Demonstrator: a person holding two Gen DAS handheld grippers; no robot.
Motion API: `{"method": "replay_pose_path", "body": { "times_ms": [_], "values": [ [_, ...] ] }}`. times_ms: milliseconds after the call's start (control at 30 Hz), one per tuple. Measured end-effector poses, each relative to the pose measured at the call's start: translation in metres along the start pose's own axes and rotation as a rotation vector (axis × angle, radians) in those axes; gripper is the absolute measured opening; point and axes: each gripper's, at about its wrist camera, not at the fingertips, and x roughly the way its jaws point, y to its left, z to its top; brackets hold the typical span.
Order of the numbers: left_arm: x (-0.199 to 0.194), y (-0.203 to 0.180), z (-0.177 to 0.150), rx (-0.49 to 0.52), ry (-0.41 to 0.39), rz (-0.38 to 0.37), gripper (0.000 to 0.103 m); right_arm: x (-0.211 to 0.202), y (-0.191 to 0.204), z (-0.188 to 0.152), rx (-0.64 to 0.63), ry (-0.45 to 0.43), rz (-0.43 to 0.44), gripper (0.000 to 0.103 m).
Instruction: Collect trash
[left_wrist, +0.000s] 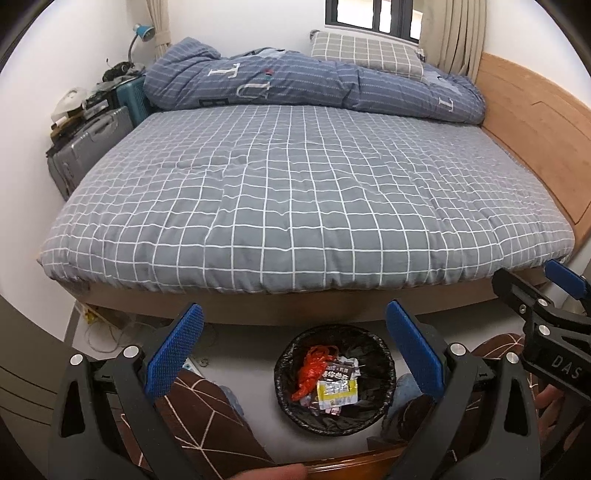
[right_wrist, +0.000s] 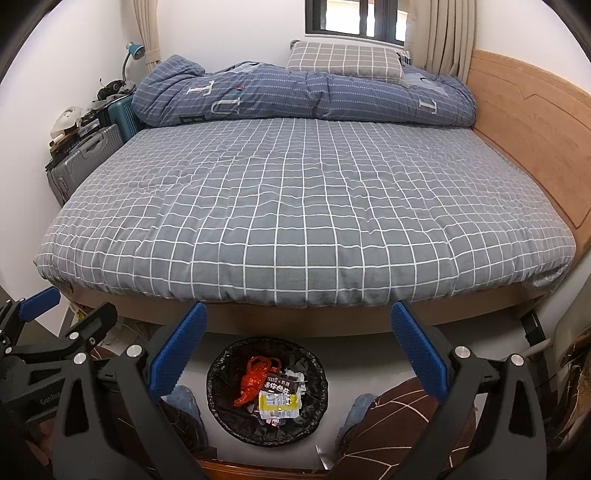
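A round bin with a black liner (left_wrist: 384, 369) (right_wrist: 218, 391) stands on the floor in front of the bed. Inside it lie a crumpled red plastic bag (left_wrist: 312, 369) (right_wrist: 253, 380), a dark snack wrapper (left_wrist: 341, 371) (right_wrist: 279, 386) and a yellow-and-white packet (left_wrist: 338, 393) (right_wrist: 277, 402). My left gripper (left_wrist: 295, 345) hangs open above the bin, nothing between its blue pads. My right gripper (right_wrist: 299, 341) is open too, also above the bin and empty. Each gripper shows at the edge of the other's view.
The bed (left_wrist: 295, 192) (right_wrist: 295, 206) with a grey checked cover fills the view; a blue duvet (left_wrist: 314, 85) and a pillow (left_wrist: 365, 53) lie at its far side. Suitcases (left_wrist: 88, 147) stand at the left. A person's legs in brown patterned trousers (left_wrist: 207, 413) (right_wrist: 402, 417) flank the bin.
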Motion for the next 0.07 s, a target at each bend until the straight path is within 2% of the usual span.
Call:
{"method": "replay_pose_path", "body": {
  "times_ms": [67],
  "values": [
    [0.0002, 0.0015, 0.0003, -0.005, 0.002, 0.008, 0.097, 0.0002, 0.0016, -0.0008, 0.006, 0.001, -0.001, 0.096]
  ]
}}
